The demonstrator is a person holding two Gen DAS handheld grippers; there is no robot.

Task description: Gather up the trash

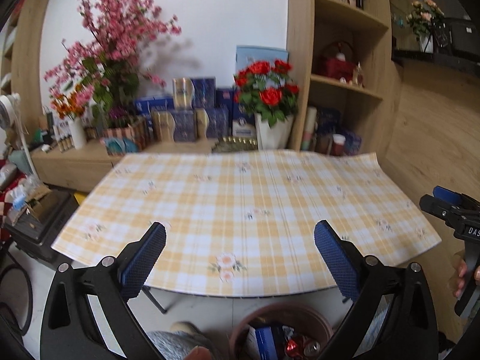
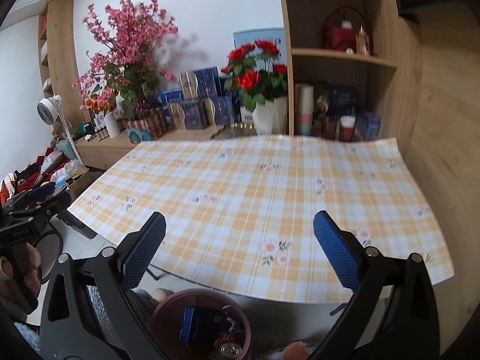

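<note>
Here both tongs, left tongs (image 1: 240,237) and right tongs (image 2: 239,234), gape wide and empty, tilted down over the table (image 1: 270,186).

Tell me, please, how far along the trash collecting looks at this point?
Nearly finished, by the look of it. Done: the brown bin below the table edge holds a blue box, a can and red wrappers, and no trash shows on the checked tablecloth. In hand: nothing; the left tongs and right tongs are open and empty. Left: nothing visible on the table.
</note>
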